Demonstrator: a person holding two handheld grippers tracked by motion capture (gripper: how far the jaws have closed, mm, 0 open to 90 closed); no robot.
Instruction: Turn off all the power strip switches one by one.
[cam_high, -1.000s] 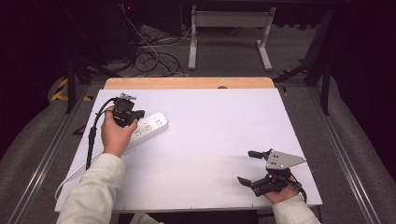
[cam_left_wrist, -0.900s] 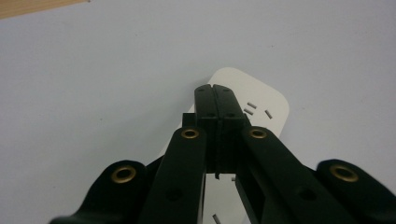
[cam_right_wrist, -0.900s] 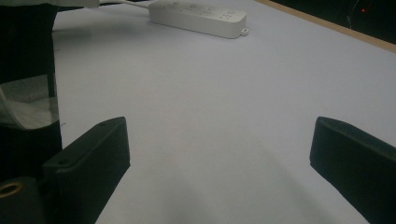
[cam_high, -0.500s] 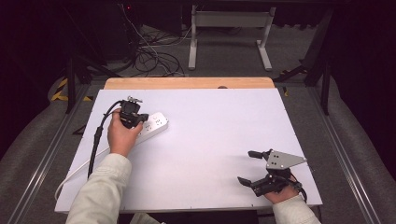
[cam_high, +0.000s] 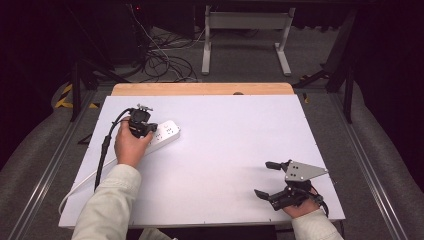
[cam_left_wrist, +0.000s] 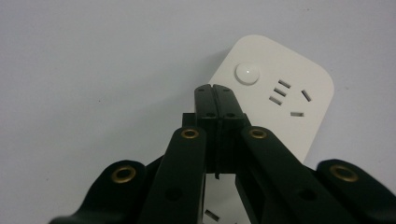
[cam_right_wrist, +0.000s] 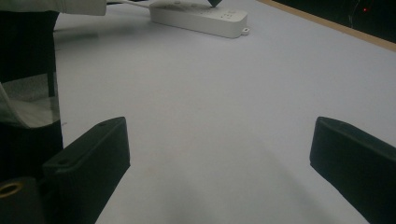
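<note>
Left gripper positioned over power strip; right gripper idle at near right.

The white table (cam_high: 225, 165) carries the white power strip (cam_high: 162, 136) at its far left, angled, with its cord running toward the near left edge. The left gripper (cam_left_wrist: 215, 88) is clenched with nothing between its jaws, tips just above the strip, near the round button (cam_left_wrist: 247, 73). The right gripper (cam_high: 266, 179) rests at the near right, well apart from the strip, jaws spread wide and grasping nothing.

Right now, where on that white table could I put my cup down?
The wide middle of the table, between the power strip and the right gripper, is bare, as is the far right corner. It is crowded only where the left gripper sits on the strip.
</note>
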